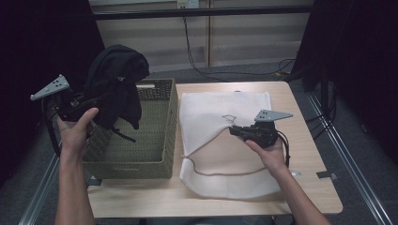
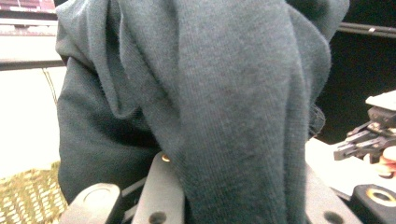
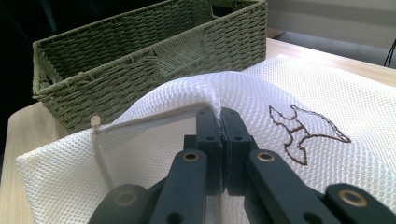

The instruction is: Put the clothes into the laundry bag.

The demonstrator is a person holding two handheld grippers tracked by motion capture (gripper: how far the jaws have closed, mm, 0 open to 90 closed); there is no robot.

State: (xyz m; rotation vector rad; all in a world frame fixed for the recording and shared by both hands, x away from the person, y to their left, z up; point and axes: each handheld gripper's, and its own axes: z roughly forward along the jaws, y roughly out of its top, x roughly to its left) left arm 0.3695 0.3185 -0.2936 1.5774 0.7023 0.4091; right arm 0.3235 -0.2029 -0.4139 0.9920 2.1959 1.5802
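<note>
A dark garment (image 1: 115, 82) hangs bunched above the left end of the green woven basket (image 1: 162, 161), held up by my left gripper (image 1: 89, 101), which is shut on it. In the left gripper view the dark garment (image 2: 224, 107) drapes over the jaws and hides their tips. A white mesh laundry bag (image 1: 220, 154) lies flat on the table right of the basket. My right gripper (image 1: 234, 130) is shut on the upper layer of the mesh bag (image 3: 299, 93) near its opening, lifting the fabric into a ridge. The right gripper (image 3: 221, 126) has its jaws closed together on the mesh.
The basket (image 3: 84, 88) stands just beyond the bag's open edge. A drawstring cord (image 1: 211, 171) trails across the bag's near part. The wooden table (image 1: 309, 154) has bare space at its right. Dark curtains flank both sides; cables (image 1: 197, 61) run on the floor behind.
</note>
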